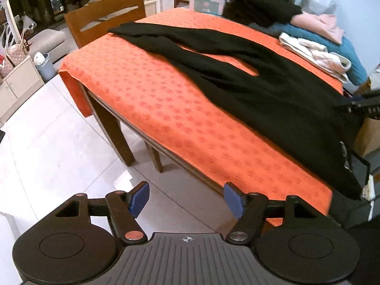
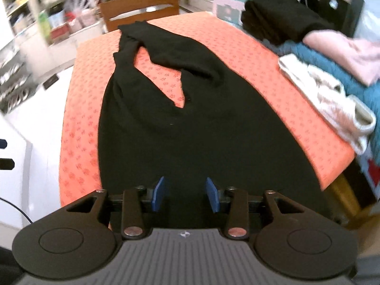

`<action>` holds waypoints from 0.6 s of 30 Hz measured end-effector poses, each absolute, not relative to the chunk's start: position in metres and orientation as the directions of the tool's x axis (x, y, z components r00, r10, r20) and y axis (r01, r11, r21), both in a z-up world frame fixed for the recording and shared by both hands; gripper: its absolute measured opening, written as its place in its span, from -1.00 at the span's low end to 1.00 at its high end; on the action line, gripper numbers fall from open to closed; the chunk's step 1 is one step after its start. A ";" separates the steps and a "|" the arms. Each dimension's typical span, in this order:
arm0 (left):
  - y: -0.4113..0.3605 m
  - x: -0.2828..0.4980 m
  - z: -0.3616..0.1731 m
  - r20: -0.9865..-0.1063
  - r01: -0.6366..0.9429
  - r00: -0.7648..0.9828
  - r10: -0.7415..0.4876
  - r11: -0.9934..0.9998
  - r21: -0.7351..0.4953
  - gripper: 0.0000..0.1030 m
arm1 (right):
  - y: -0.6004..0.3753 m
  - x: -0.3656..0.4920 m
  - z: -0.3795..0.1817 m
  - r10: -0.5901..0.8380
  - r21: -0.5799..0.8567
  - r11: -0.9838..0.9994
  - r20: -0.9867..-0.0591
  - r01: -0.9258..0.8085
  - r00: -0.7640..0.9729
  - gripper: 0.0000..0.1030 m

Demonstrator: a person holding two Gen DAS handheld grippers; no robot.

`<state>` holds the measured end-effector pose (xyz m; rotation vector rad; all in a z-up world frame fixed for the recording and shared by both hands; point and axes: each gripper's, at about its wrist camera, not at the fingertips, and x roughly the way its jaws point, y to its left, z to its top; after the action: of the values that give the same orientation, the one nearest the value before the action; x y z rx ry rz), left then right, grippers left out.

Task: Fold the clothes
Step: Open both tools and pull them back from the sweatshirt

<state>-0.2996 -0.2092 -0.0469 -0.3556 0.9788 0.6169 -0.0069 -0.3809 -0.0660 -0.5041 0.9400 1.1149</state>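
A pair of black trousers lies spread along the bench, which is covered by an orange patterned cloth; the two legs stretch toward the far end near a wooden chair, the waist at the near edge. The left hand-held gripper hangs off the bench's side over the white floor, jaws wide apart and empty. The right hand-held gripper hovers at the waist, jaws apart with black fabric between them. Folded clothes are stacked along the bench's right side.
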 end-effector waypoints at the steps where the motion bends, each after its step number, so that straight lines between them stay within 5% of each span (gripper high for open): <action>1: -0.203 -0.301 -0.045 -0.851 -0.631 0.412 0.327 0.776 -0.008 0.39 | -0.376 -0.010 -0.067 0.525 0.111 0.404 -0.841 -0.908 0.131 -0.13; 18: -0.039 -0.232 -0.041 -0.837 -0.454 0.457 0.300 0.888 0.071 0.44 | -0.294 -0.017 -0.086 0.496 0.134 0.596 -0.837 -0.792 0.232 -0.04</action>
<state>-0.2323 -0.0395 -0.0406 -0.1714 0.9928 0.4671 -0.0171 -0.2942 -0.0858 -0.3516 0.9903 0.9104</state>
